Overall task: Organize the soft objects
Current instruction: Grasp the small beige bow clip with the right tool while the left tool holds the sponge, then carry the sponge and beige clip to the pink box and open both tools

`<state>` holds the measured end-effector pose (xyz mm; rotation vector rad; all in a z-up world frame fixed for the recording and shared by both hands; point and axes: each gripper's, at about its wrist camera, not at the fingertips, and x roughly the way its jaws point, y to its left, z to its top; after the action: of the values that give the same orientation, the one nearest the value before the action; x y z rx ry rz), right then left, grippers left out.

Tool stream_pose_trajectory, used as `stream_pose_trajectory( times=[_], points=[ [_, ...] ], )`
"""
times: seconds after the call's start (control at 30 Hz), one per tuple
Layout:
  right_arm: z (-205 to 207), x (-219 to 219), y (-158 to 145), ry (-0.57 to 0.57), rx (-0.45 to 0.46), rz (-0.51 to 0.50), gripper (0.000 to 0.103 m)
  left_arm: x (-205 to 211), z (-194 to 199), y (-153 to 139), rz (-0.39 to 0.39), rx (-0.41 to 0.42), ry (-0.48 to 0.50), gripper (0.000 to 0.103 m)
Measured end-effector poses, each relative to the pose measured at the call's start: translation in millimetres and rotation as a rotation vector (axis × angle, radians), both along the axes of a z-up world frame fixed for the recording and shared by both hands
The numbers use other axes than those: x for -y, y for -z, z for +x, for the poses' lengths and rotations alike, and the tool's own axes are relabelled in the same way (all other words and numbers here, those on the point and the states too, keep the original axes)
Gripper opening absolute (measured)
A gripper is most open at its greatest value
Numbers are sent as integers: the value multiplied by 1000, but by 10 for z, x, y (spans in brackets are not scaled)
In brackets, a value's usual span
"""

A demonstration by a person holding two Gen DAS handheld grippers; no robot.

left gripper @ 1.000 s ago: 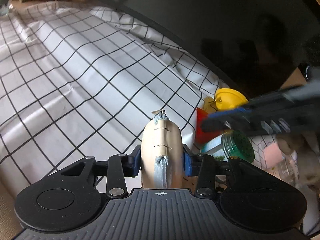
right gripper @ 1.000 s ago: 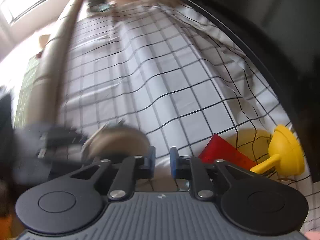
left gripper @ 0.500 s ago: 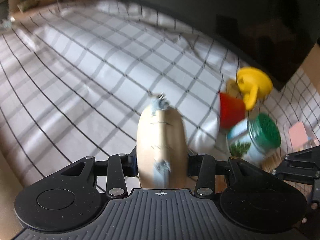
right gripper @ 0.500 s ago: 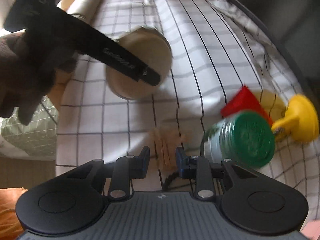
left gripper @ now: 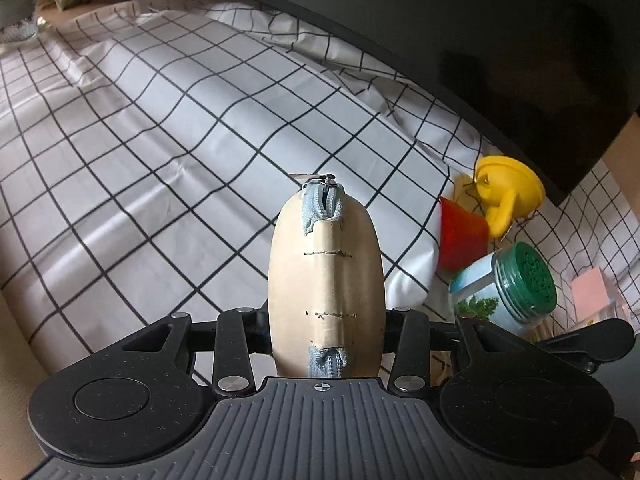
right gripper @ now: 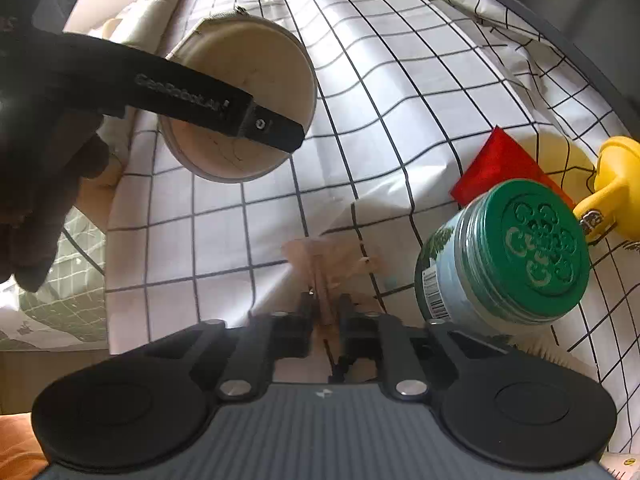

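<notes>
A round beige zip pouch (left gripper: 324, 272) with a pale blue zipper stands on edge between the pads of my left gripper (left gripper: 326, 332), which is shut on it above the checked cloth. In the right wrist view the same pouch (right gripper: 248, 52) hangs at upper left with a black left finger (right gripper: 224, 108) across it. My right gripper (right gripper: 325, 312) points steeply down at the cloth. Its jaws are closing, and they pinch a small, blurred pinkish soft piece (right gripper: 324, 264) that lies just left of a jar.
A green-lidded jar (right gripper: 536, 248) lies on its side right of my right gripper, with a red piece (right gripper: 496, 168) and a yellow plastic thing (right gripper: 616, 184) behind it. A pink block (left gripper: 588, 292) sits at far right. The checked cloth (left gripper: 160, 140) spreads left; a dark curved wall (left gripper: 440, 20) bounds the back.
My right gripper has dropped toward the cloth beside the jar and its jaws have narrowed onto the pinkish piece. The left gripper still holds the pouch, its view tilted slightly.
</notes>
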<state>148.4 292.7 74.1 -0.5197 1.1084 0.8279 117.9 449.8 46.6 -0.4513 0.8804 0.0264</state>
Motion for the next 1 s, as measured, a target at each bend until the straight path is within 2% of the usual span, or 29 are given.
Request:
stream_pose_trajectory(
  times=[0.13,0.3,0.43,0.6,0.8,1.0],
  points=[
    [7,51,-249,26,-3,65,11,-2,28,-10,10,-26,-9,44],
    [111,229,-711,133,-28,179,11,23,141,-192,10,-27,7,44],
    [154,394,-1135,199,46,235,11,98,315,-477,42,-7,40,44],
    [169,743,-1597,296,181,273,11,288,526,-898,85,56,107,44],
    [129,1400,-1848,438,264,276,11,792,726,-1178,136,88,207,44],
    [-23,2188,-1933,599,314,274,11,1383,822,-1252,141,93,311,44]
  ],
)
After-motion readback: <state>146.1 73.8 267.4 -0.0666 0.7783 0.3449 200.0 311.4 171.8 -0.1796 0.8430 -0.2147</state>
